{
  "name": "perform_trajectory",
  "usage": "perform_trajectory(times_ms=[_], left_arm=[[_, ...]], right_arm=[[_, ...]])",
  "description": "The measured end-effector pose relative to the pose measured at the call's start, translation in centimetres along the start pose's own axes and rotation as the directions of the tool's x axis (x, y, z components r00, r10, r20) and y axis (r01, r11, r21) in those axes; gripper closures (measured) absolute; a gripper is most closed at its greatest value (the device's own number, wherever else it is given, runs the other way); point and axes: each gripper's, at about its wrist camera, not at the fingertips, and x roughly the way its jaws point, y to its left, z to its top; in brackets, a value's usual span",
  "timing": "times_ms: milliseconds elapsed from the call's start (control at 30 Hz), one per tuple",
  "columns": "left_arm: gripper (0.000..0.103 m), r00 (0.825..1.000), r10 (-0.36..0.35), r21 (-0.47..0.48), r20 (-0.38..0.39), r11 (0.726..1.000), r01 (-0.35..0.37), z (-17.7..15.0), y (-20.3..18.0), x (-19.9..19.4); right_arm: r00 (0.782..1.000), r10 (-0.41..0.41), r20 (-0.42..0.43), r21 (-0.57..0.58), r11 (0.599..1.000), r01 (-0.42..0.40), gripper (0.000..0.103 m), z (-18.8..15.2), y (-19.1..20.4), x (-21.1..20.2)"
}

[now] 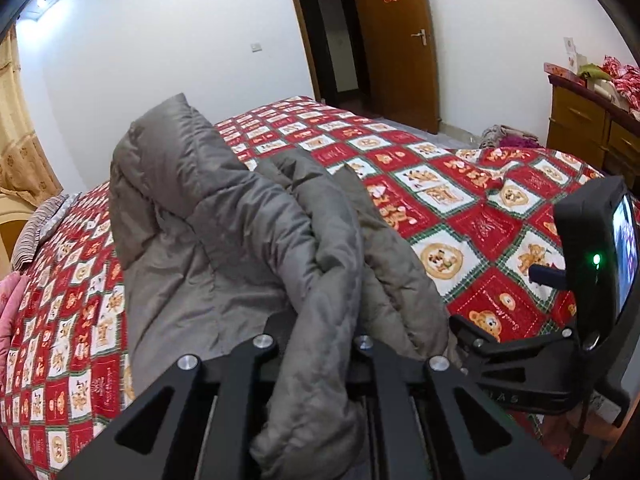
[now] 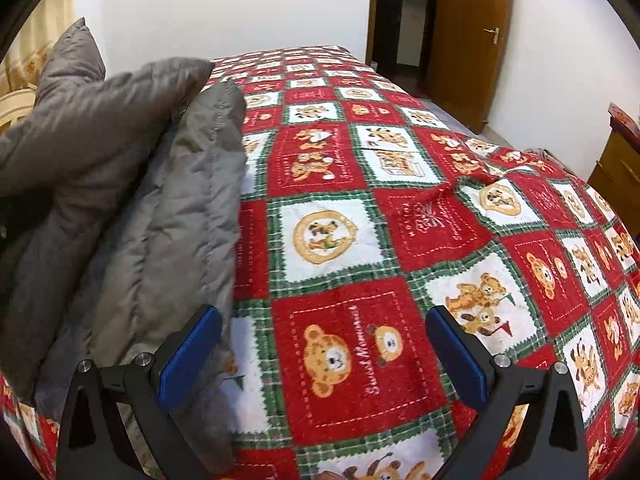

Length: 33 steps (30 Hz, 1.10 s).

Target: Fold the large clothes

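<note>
A large grey quilted padded coat (image 1: pixel 208 216) lies on the bed with the red teddy-bear bedspread (image 1: pixel 460 200). My left gripper (image 1: pixel 320 344) is shut on a bunched fold of the coat, which runs between the jaws and hangs over them; its fingertips are hidden by cloth. In the right wrist view the coat (image 2: pixel 132 208) lies at the left, partly lifted. My right gripper (image 2: pixel 324 352) is open and empty, its blue pads (image 2: pixel 188 356) wide apart over the bedspread (image 2: pixel 400 220), the left pad beside the coat's edge.
A wooden door (image 1: pixel 396 40) and dark doorway stand beyond the bed. A wooden dresser (image 1: pixel 588 128) with red items is at the right. A striped pillow (image 1: pixel 40 224) and pink cloth lie at the bed's left. The right gripper's body with its screen (image 1: pixel 600 264) is at the right edge.
</note>
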Motion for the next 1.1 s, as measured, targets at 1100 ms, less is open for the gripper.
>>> perform_trajectory(times_ms=[1100], left_arm=[[0.079,0.998,0.028,0.104,-0.048,0.994,-0.022,-1.5,-4.6,4.3]], right_arm=[[0.997,-0.064,-0.043,0.067,0.996,0.067,0.001,-1.3,-3.6,3.2]])
